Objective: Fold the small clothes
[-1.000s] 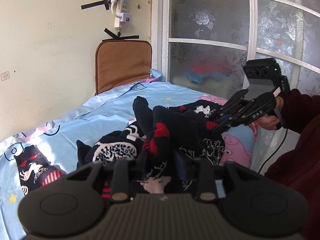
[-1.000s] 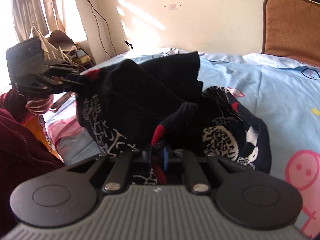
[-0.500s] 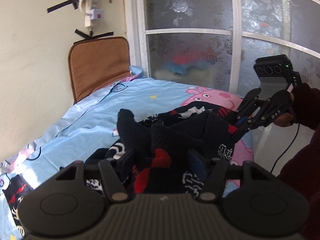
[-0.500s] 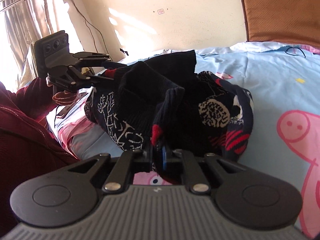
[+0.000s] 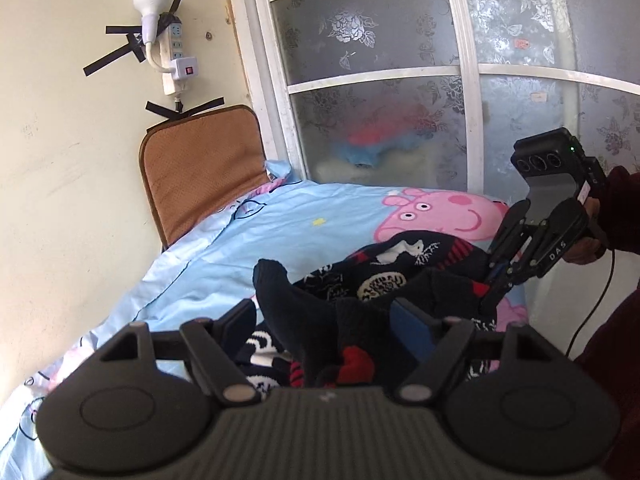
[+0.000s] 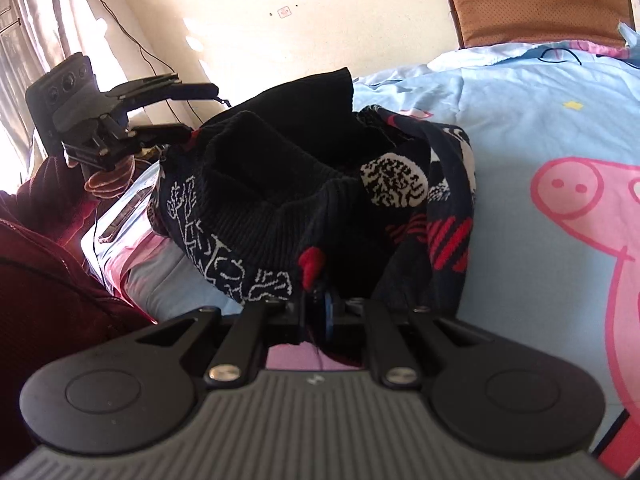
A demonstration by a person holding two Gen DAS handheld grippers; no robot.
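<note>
A navy knitted sweater (image 5: 384,276) with white patterns and red trim lies bunched on the light blue cartoon bedsheet (image 5: 260,240). My left gripper (image 5: 320,312) has its jaws opening wide. A dark sleeve with a red cuff (image 5: 352,364) lies loosely between its fingers, not pinched. In the right wrist view the left gripper (image 6: 188,110) shows its fingers spread at the sweater's (image 6: 280,184) left edge. My right gripper (image 6: 316,308) is shut on a red-edged fold of the sweater; in the left wrist view the right gripper (image 5: 494,284) pinches the sweater's right side.
A brown cushion (image 5: 200,176) leans on the wall at the head of the bed. Frosted glass doors (image 5: 380,80) stand behind the bed. A power strip (image 5: 172,52) is taped to the wall. A person's dark red sleeve (image 6: 52,280) fills the near left, by the bed's edge.
The left gripper's jaws have spread apart and let go of the sleeve. The sweater has sunk lower onto the sheet. The right gripper stays shut on the fabric.
</note>
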